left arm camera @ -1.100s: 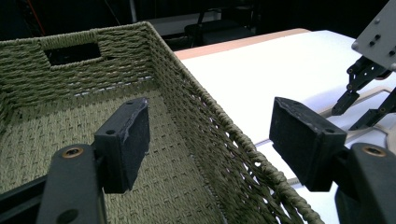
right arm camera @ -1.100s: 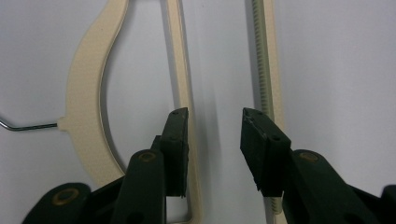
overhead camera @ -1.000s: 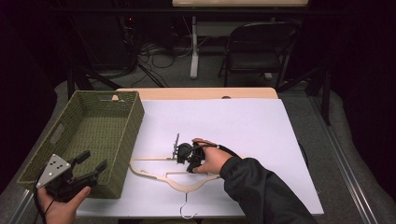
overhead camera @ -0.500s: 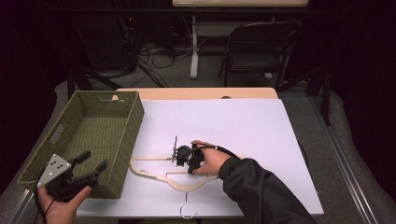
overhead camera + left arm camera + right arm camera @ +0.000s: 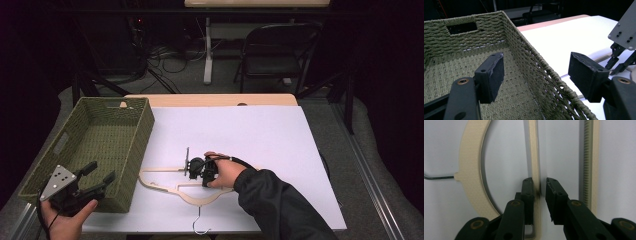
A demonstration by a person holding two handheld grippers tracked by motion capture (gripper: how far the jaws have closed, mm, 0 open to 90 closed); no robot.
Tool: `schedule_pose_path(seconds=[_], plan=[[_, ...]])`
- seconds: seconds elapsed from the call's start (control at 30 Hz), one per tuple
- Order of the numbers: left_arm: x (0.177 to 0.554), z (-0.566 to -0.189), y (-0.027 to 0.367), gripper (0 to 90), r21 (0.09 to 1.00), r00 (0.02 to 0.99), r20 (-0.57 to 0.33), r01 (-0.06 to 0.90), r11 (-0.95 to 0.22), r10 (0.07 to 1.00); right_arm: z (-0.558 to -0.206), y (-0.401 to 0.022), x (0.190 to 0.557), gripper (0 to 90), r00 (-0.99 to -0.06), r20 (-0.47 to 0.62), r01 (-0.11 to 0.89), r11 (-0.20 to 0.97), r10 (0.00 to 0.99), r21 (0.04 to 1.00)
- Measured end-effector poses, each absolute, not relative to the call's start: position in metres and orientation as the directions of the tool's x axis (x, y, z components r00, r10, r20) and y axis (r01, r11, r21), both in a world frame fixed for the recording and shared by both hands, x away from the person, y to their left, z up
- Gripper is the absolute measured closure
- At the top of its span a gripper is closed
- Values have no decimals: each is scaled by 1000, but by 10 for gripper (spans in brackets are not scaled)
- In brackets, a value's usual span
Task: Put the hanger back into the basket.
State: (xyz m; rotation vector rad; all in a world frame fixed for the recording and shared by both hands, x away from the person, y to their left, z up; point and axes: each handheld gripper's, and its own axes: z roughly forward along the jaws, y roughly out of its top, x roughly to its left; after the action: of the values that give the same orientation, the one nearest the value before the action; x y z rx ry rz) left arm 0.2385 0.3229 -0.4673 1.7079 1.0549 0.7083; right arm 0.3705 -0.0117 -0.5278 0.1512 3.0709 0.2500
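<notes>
White table (image 5: 280, 135), unlabelled hanger (image 5: 165, 185)

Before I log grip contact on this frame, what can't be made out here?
- Right gripper, right gripper view: its jaws straddle the hanger's inner bar; whether both pads touch it is unclear.
- High view: the hand covers that grip.
- Basket, left gripper view: the left gripper blocks part of the floor, and the near end is cut off.
- Hanger hook, right gripper view: cut off at the left edge.

High view looks down on the table (image 5: 260, 130); the basket (image 5: 100, 145) at 9 o'clock fills the close, forward-facing left gripper view; right gripper view sits close over the hanger (image 5: 471, 170).
</notes>
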Motion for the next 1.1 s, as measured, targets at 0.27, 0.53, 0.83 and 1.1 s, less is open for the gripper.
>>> schedule_pose_path(seconds=[0.27,0.53,0.83,1.1], plan=[[238,-467,323,291,933,454,-12,324,-153,891,-528,-11,369,816,-995,-41,79,985,87,154],[238,-467,322,292,934,454,-12,323,-152,891,-529,-9,368,827,-995,-45,77,987,84,141],[237,-466,323,293,935,453,-10,320,-152,891,-527,-11,368,857,-998,-16,63,987,67,150],[236,-466,322,295,936,456,-7,316,-155,890,-523,-14,369,861,-999,6,52,985,52,167]])
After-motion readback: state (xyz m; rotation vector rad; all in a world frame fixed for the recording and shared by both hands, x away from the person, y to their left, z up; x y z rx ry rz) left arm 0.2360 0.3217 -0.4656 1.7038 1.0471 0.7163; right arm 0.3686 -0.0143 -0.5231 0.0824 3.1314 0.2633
